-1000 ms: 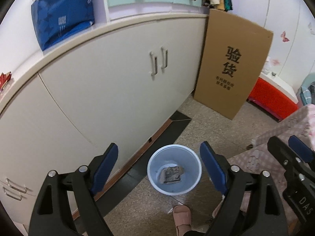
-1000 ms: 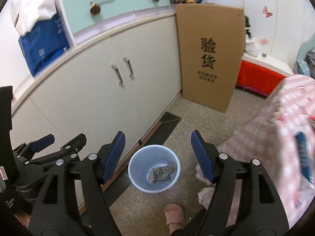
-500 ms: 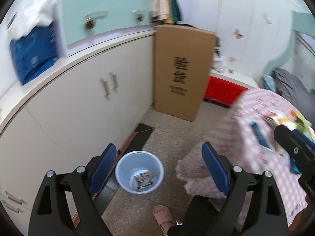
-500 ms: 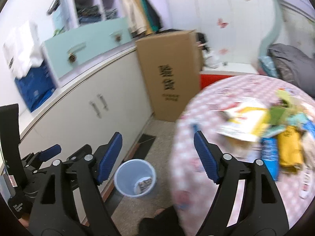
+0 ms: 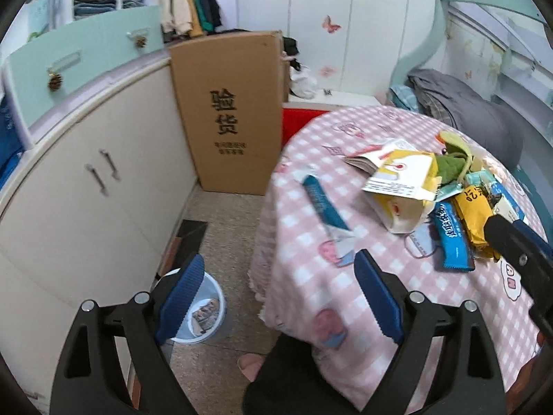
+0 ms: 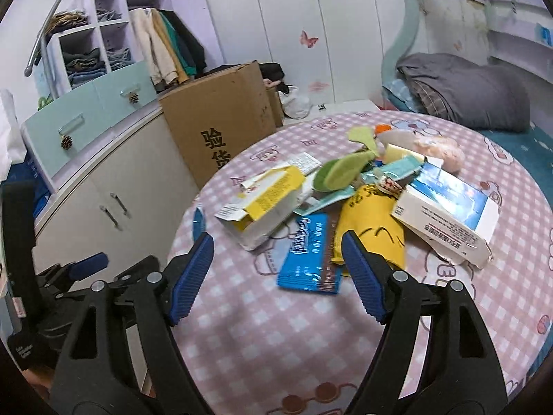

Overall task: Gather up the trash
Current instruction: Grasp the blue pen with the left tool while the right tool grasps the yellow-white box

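Trash (image 6: 345, 204) lies heaped on our pink checked table (image 6: 276, 346): wrappers and torn boxes. Our right gripper (image 6: 276, 269) hovers spread wide before the blue wrapper (image 6: 307, 256); our left gripper (image 5: 276, 294), also released, holds nothing above the floor bin (image 5: 211, 314).

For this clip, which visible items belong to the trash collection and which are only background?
Job:
- pale blue plastic bin on the floor, one scrap inside
- blue snack wrapper
- yellow snack bag
- torn yellow-and-white carton
- white-and-blue box
- left gripper, right gripper, both open

Background:
- brown cardboard box
- grey blanket
- white cupboard
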Demonstrator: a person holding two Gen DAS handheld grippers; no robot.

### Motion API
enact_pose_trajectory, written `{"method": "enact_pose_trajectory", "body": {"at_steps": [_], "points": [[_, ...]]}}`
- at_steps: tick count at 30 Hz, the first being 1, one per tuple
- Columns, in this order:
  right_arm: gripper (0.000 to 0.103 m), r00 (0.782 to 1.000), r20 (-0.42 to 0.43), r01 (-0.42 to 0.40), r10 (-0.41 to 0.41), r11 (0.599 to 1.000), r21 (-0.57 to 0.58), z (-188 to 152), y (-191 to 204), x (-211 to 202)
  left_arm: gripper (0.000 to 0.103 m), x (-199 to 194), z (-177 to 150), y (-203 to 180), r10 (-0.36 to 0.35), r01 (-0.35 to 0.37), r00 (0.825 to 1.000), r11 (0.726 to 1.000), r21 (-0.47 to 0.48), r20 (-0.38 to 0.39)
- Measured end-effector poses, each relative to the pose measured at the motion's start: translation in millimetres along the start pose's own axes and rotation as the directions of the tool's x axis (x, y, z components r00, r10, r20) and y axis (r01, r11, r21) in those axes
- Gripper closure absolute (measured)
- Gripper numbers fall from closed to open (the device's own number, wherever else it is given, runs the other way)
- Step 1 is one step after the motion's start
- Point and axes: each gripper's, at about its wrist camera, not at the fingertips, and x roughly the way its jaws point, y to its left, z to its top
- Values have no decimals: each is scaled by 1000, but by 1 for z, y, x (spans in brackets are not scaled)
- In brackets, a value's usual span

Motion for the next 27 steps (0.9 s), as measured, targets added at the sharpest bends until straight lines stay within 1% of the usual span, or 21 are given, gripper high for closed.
{"method": "enact_pose_trajectory", "body": {"at_steps": [4, 5, 6, 7, 8, 9, 10, 11, 12, 13, 14, 15, 18, 21, 23, 26, 27], "points": [[28, 1000, -6, 4, -4, 1000, 10, -2, -8, 6, 17, 16, 8, -13, -18, 19, 1000, 1000, 24, -22], [28, 1000, -9, 7, -7, 1000, 11, -1, -10, 9, 21, 22, 10, -16, -26, 27, 999, 999, 28, -28], [28, 1000, -11, 9, -9, 1000, 10, -1, -9, 10, 31, 26, 13, -18, -30, 31, 999, 999, 31, -33], [28, 1000, -16, 9, -8, 1000, 7, -1, -9, 13, 37, 33, 15, -21, -34, 36, 998, 999, 36, -52], [28, 1000, -19, 11, -11, 1000, 3, -2, -9, 15, 48, 41, 16, -23, -47, 49, 996, 998, 39, -73], [28, 1000, -20, 15, -15, 1000, -4, -1, -7, 17, 54, 45, 18, -24, -54, 58, 995, 998, 38, -82], [28, 1000, -22, 20, -20, 1000, -14, -1, -6, 19, 56, 50, 18, -25, -62, 66, 994, 997, 36, -94], [28, 999, -27, 26, -26, 999, -25, 0, -4, 22, 62, 54, 18, -26, -70, 74, 993, 997, 34, -97], [28, 999, -30, 29, -30, 999, -33, 0, -3, 24, 73, 56, 19, -27, -79, 83, 992, 996, 35, -99], [28, 999, -32, 35, -36, 998, -45, 0, 0, 26, 80, 60, 19, -28, -94, 99, 990, 994, 41, -106], [28, 998, -36, 43, -45, 997, -60, 1, 3, 29, 94, 60, 20, -29, -84, 88, 992, 995, 47, -96], [28, 998, -37, 52, -55, 996, -73, 2, 6, 31, 97, 61, 21, -28, -80, 85, 992, 995, 49, -97], [28, 995, -53, 74, -80, 990, -118, 4, 18, 41, 98, 60, 22, -18, -132, 133, 987, 991, 3, -88], [28, 992, -78, 84, -97, 985, -149, 4, 26, 52, 98, 54, 21, -9, -136, 135, 989, 991, -13, -58], [28, 987, -92, 113, -131, 978, -175, 5, 32, 63, 98, 48, 20, -1, -140, 139, 989, 990, -27, -41], [28, 980, -119, 135, -158, 974, -184, 7, 35, 79, 98, 43, 22, 8, -143, 142, 989, 989, -43, -24], [28, 977, -119, 153, -177, 970, -187, 8, 36, 85, 98, 41, 23, 11, -146, 145, 989, 988, -44, -19]]}}
